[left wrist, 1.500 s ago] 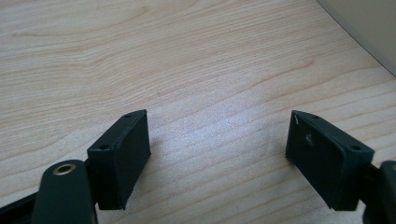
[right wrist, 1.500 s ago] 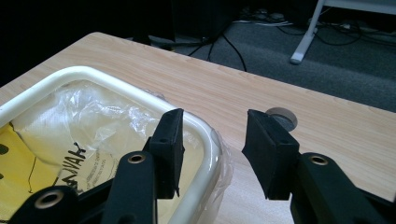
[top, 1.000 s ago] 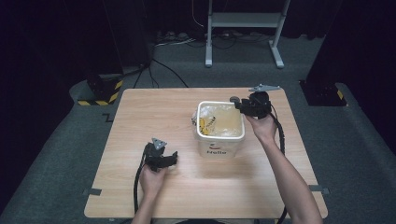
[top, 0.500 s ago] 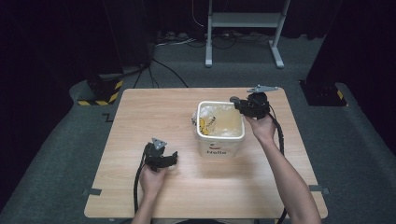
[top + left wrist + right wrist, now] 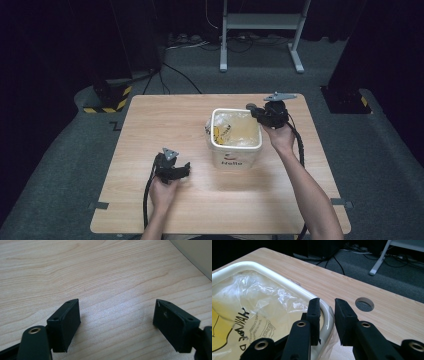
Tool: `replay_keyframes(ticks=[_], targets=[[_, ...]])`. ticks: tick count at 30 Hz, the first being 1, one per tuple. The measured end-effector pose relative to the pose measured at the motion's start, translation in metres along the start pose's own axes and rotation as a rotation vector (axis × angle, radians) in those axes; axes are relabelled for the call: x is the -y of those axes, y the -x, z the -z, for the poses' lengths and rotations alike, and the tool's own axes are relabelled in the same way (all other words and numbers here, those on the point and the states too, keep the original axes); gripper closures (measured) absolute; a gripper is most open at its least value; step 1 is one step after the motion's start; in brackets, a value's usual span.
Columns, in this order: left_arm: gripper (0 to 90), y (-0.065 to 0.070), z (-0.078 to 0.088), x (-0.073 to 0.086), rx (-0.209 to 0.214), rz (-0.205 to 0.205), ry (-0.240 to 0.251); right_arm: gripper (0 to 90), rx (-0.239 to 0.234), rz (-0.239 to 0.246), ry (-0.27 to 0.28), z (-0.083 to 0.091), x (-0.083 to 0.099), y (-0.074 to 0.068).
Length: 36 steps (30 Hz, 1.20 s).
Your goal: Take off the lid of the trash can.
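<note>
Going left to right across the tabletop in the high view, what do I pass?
left gripper → white bucket holding a plastic bag → right gripper at the bucket's rim, jaws just closing around it → person's right forearm

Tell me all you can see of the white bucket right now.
The white bucket is squarish with rounded corners and a thick rolled rim, plastic by its look, upright on the table right of centre. Dark lettering marks its near wall. Crinkled clear plastic with yellow and black print lies inside. The right claw straddles a rim corner, its jaws just closing, one inside, one outside.
</note>
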<state>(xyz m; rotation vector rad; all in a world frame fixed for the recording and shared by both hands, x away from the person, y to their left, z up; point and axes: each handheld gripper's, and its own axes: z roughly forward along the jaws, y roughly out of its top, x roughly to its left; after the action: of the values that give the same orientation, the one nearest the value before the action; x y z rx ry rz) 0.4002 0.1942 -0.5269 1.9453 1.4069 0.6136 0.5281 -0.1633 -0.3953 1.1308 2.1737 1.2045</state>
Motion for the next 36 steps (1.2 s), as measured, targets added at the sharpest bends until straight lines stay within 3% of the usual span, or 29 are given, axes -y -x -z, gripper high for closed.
replay_keyframes(ticks=[23, 36], targets=[[21.9, -0.0001, 0.0, 0.0, 0.001, 0.001, 0.001, 77.9, -0.005, 0.028, 0.013, 0.0033, 0.0003, 0.0014], [22.0, 0.0, -0.0001, 0.0, 0.001, 0.002, 0.002, 78.5, -0.024, 0.007, 0.018, 0.0072, -0.0013, 0.0048]])
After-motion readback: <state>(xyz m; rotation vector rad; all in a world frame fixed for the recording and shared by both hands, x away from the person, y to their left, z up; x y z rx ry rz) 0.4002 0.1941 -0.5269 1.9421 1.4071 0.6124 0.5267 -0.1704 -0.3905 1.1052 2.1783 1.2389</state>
